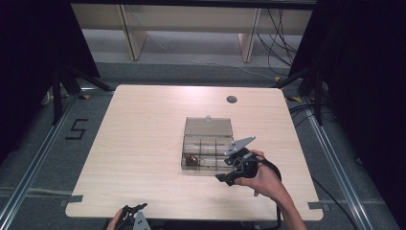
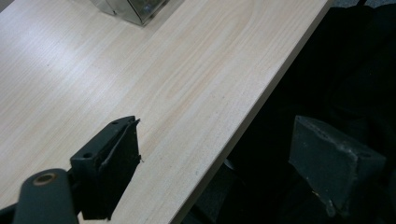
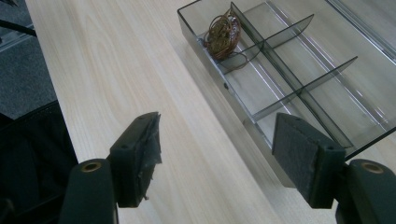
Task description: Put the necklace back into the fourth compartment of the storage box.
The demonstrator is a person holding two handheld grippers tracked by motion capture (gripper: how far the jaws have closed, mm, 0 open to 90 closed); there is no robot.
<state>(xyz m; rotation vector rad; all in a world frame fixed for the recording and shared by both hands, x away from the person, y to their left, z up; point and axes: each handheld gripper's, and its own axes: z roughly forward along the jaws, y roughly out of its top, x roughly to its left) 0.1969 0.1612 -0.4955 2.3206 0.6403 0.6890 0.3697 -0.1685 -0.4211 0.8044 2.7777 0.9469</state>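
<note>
A smoky clear compartment box (image 1: pixel 208 128) lies mid-table with its lid folded back. A brown coiled trinket (image 1: pixel 192 160) rests in its near-left compartment, and in the right gripper view the trinket (image 3: pixel 223 37) sits in the end cell of the box (image 3: pixel 299 84). My right gripper (image 1: pixel 226 167) hovers at the box's near right corner, held by a hand. Its jaws stand open with nothing between them, over the table beside the box's wall (image 3: pixel 217 126). My left gripper (image 1: pixel 131 211) sits at the table's front edge, open and empty (image 2: pixel 217 126).
The light wooden table (image 1: pixel 143 143) has a round cable hole (image 1: pixel 231 99) at the back right. A corner of the box (image 2: pixel 135 9) shows far off in the left gripper view. Black curtains flank the table; wooden furniture legs and cables lie beyond it.
</note>
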